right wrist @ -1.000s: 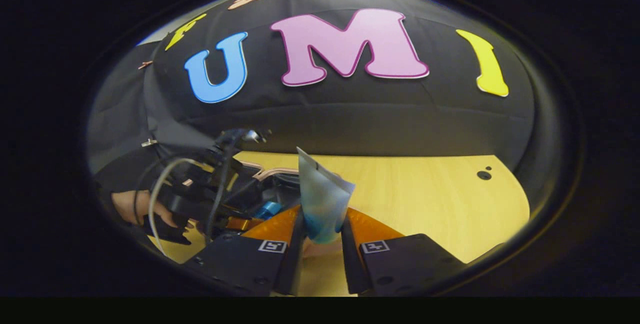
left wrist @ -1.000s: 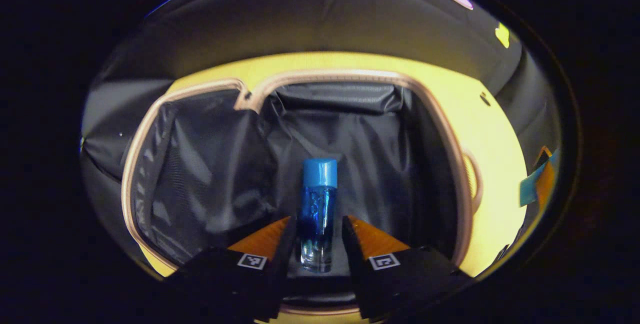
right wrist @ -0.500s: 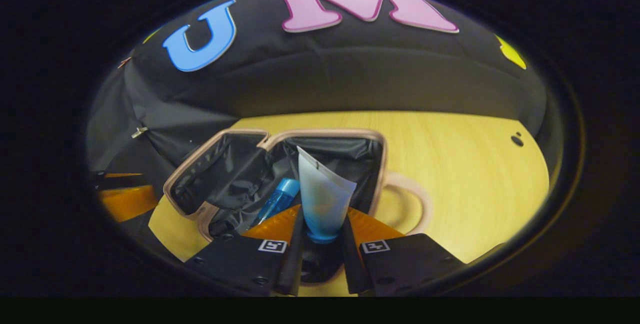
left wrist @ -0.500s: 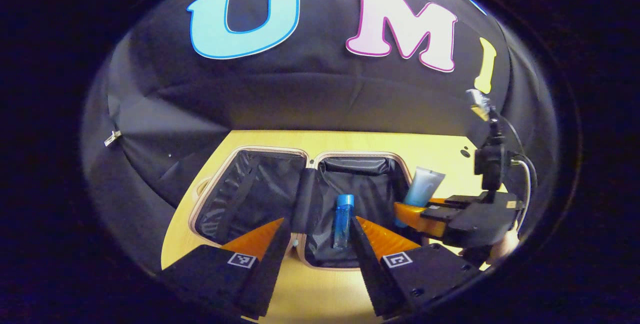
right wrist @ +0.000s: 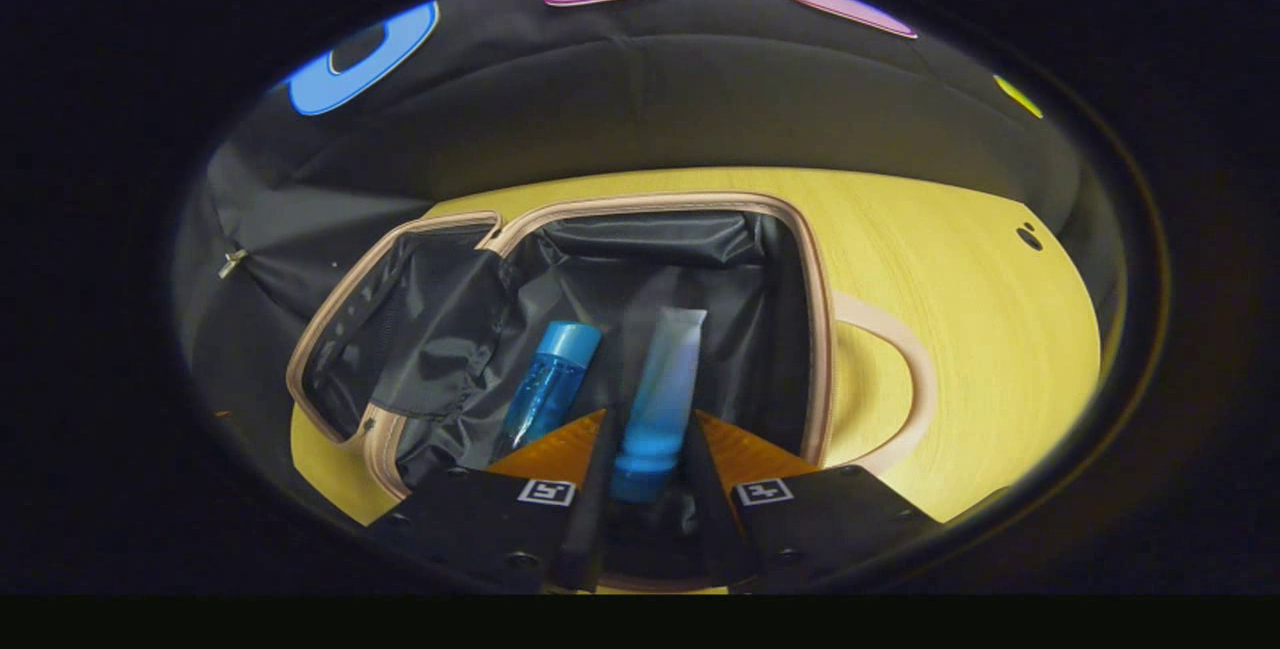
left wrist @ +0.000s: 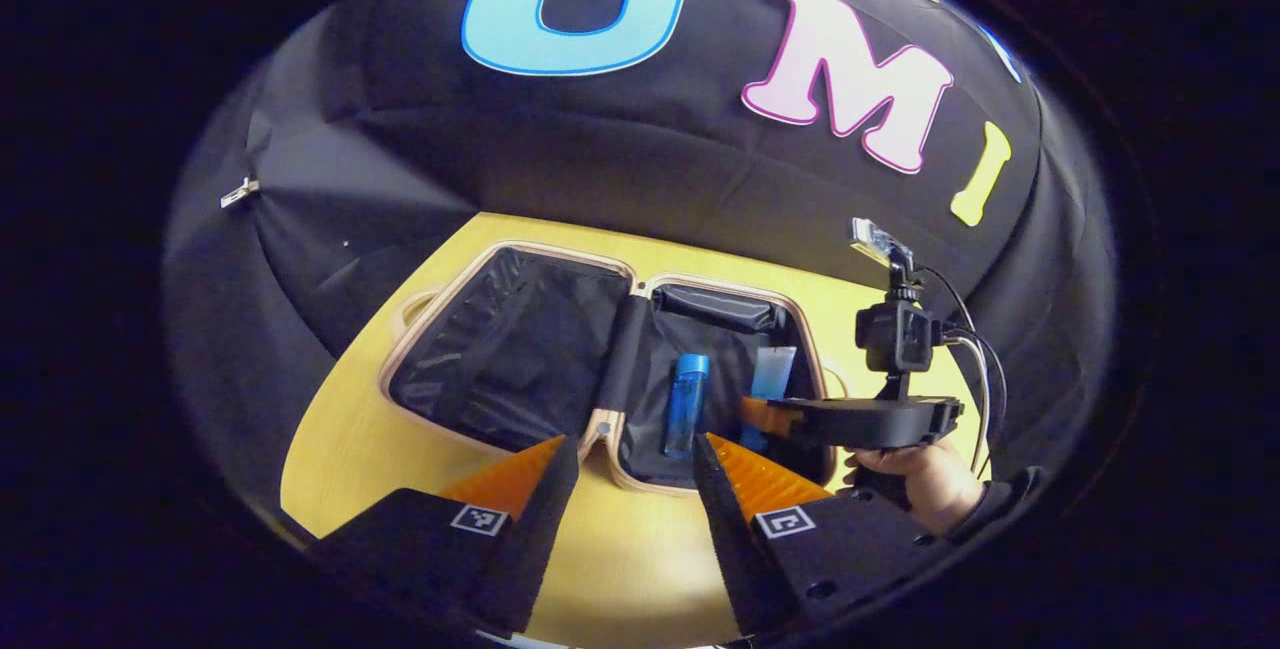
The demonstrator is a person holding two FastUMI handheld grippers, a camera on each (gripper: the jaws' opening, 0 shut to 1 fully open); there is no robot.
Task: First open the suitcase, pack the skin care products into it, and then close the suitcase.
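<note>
The open suitcase (left wrist: 600, 422) lies flat on the yellow table, both black-lined halves showing. A blue bottle (left wrist: 686, 404) rests in its right half. My left gripper (left wrist: 630, 441) hovers open over the table's near side, holding nothing. The right gripper (left wrist: 757, 416), held by a hand (left wrist: 920, 479), reaches into the right half. In the right gripper view, my right gripper (right wrist: 648, 416) is shut on the cap end of a white-and-blue tube (right wrist: 668, 369). The tube lies down inside the suitcase (right wrist: 815, 329), beside the blue bottle (right wrist: 548, 389).
The suitcase's beige handle (right wrist: 900, 379) lies on the yellow table (right wrist: 950, 259) to the right of the shell. A small hole (right wrist: 1028, 237) marks the table's far right. The black cloth wall stands close behind the table.
My left gripper let go of the blue bottle and pulled back, open. The right gripper brought the tube over the suitcase and lowered it in beside the bottle.
</note>
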